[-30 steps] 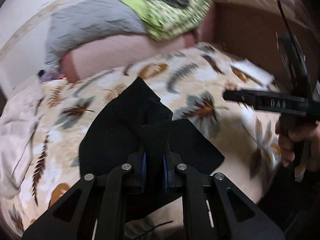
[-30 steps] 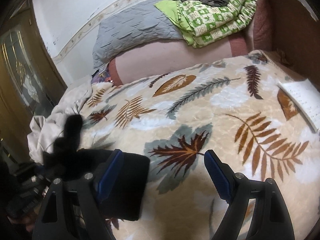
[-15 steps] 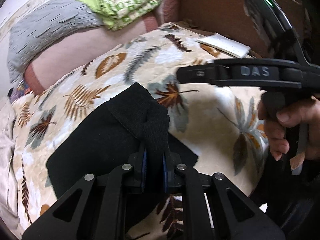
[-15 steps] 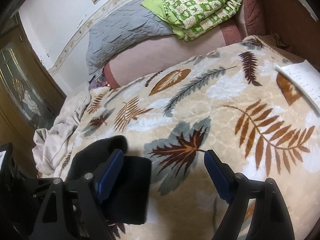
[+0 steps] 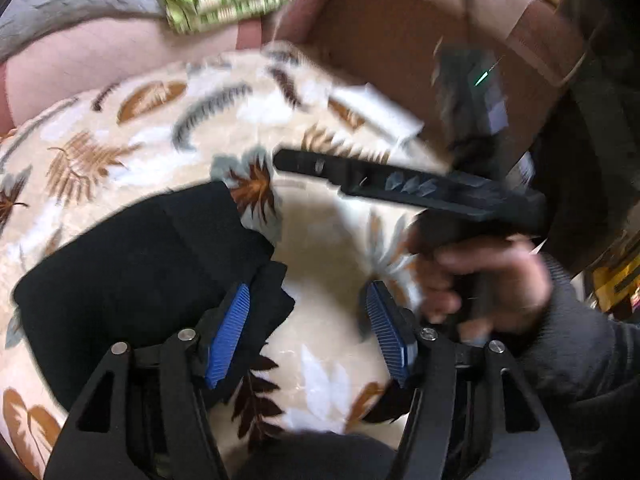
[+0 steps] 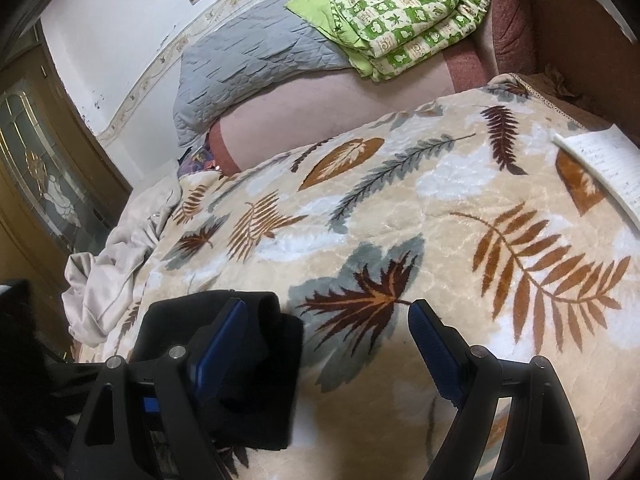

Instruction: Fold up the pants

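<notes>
- The black pants (image 5: 136,264) lie folded into a compact bundle on the leaf-print blanket (image 5: 328,248), filling the 9 o'clock side of my left wrist view; in my right wrist view the same bundle (image 6: 256,364) sits low at about 7 o'clock.
- My left tongs (image 5: 308,328) are spread wide with nothing between them. The left blue pad (image 5: 228,336) sits over the near edge of the pants; I cannot tell whether it touches the cloth. The right pad is over bare blanket.
- My right tongs (image 6: 332,344) are spread wide too and grip nothing. The left pad (image 6: 218,344) overlaps the top of the bundle, the right pad hangs over the blanket.
- In the left wrist view my right hand (image 5: 492,284), blurred, wraps the handle of the right tongs (image 5: 296,162) at 3 o'clock, and its long black finger reaches toward the centre above the blanket, well apart from the pants.
- A white paper sheet (image 6: 604,164) lies on the blanket at 2 o'clock in the right wrist view.
- Beyond the blanket, toward 12 o'clock, a pink bolster (image 6: 320,108) carries a grey quilted cover (image 6: 248,56) and a green patterned quilt (image 6: 404,20).
- A crumpled pale sheet (image 6: 116,264) bunches at 9 o'clock, beside a wooden door with glass panels (image 6: 36,172).
</notes>
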